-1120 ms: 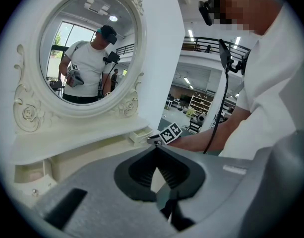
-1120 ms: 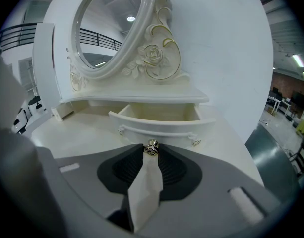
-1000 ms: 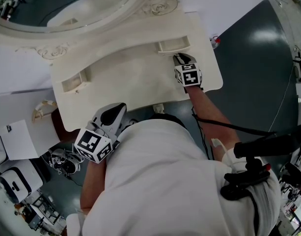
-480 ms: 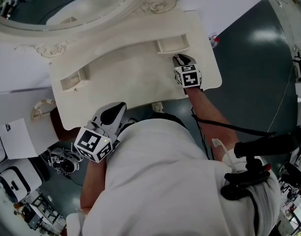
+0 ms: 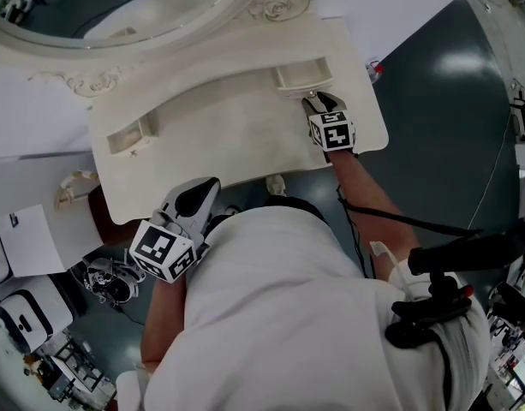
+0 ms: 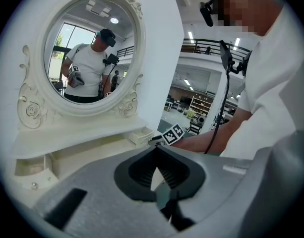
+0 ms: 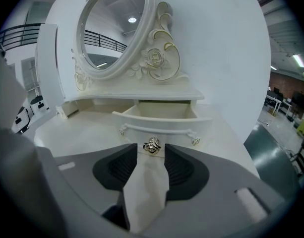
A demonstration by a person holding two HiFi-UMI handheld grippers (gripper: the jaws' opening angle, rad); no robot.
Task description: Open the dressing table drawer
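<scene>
The small right drawer (image 5: 303, 76) of the cream dressing table (image 5: 211, 139) stands pulled out, its inside showing in the right gripper view (image 7: 156, 114). Its rose-shaped metal knob (image 7: 152, 146) lies between the tips of my right gripper (image 7: 152, 151), whose jaws are opening, with a gap on each side of the knob. From the head view my right gripper (image 5: 314, 102) points at the drawer's front. My left gripper (image 5: 204, 192) hangs off the table's near edge, its jaws (image 6: 155, 151) together on nothing.
An oval mirror (image 7: 112, 26) in a carved frame rises behind the tabletop. A matching left drawer (image 5: 125, 140) sits at the table's other end. Cables and equipment (image 5: 108, 282) lie on the dark floor at lower left. The person's body fills the lower head view.
The head view shifted slightly. Both grippers stay in place, the right one at the pulled-out drawer's knob.
</scene>
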